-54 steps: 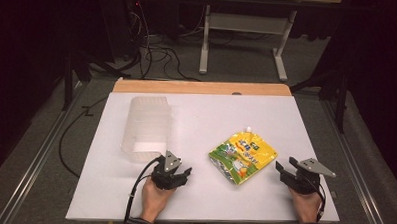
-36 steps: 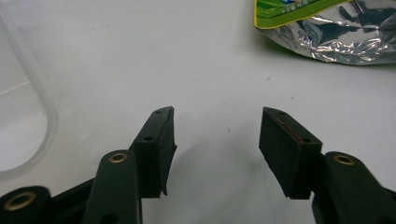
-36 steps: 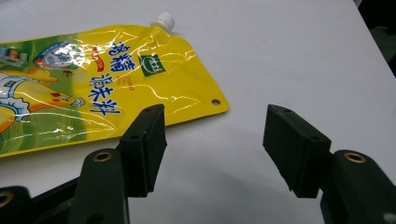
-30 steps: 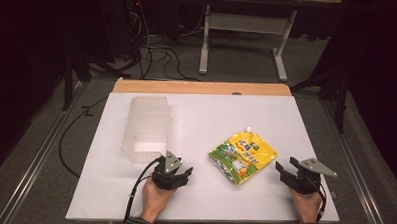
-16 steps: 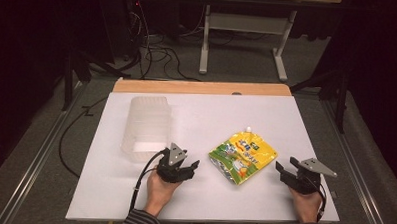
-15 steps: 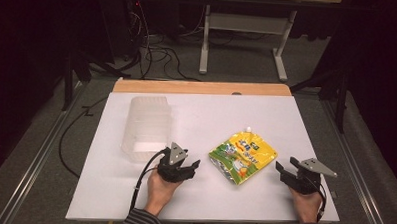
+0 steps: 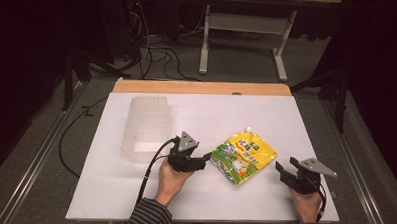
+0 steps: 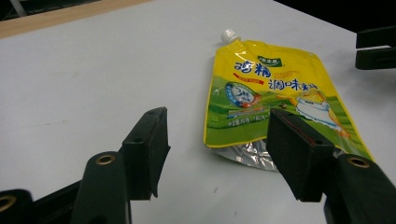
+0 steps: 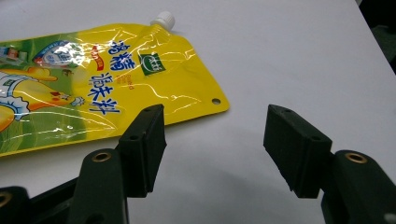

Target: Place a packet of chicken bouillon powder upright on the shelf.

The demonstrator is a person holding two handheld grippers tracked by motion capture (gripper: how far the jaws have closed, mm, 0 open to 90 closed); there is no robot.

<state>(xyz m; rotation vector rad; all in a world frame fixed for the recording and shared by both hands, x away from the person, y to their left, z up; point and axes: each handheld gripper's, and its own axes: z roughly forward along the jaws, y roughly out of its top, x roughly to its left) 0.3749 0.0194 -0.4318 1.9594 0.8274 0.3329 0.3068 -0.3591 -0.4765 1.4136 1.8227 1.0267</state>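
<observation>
A yellow spouted pouch point(image 7: 242, 156) lies flat on the white table point(image 7: 266, 114), its white cap pointing away from me. My left gripper point(image 7: 204, 161) hovers just left of the pouch's near corner. In the left gripper view the pouch point(image 8: 271, 93) lies ahead of the left gripper point(image 8: 219, 140), whose jaws have just been opening and stand wide with nothing gripped. My right gripper point(image 7: 280, 172) rests open to the right of the pouch. In the right gripper view the pouch point(image 9: 93, 88) is ahead and left of the right gripper point(image 9: 215, 135).
A clear plastic container point(image 7: 147, 127) stands on the left half of the table, behind my left hand. A wooden strip point(image 7: 202, 87) runs along the far edge. Cables and a desk frame point(image 7: 239, 38) sit on the floor beyond.
My left hand has lifted and moved right and forward, closer to the pouch, with its jaws spread wider. The right gripper and the pouch have stayed in place.
</observation>
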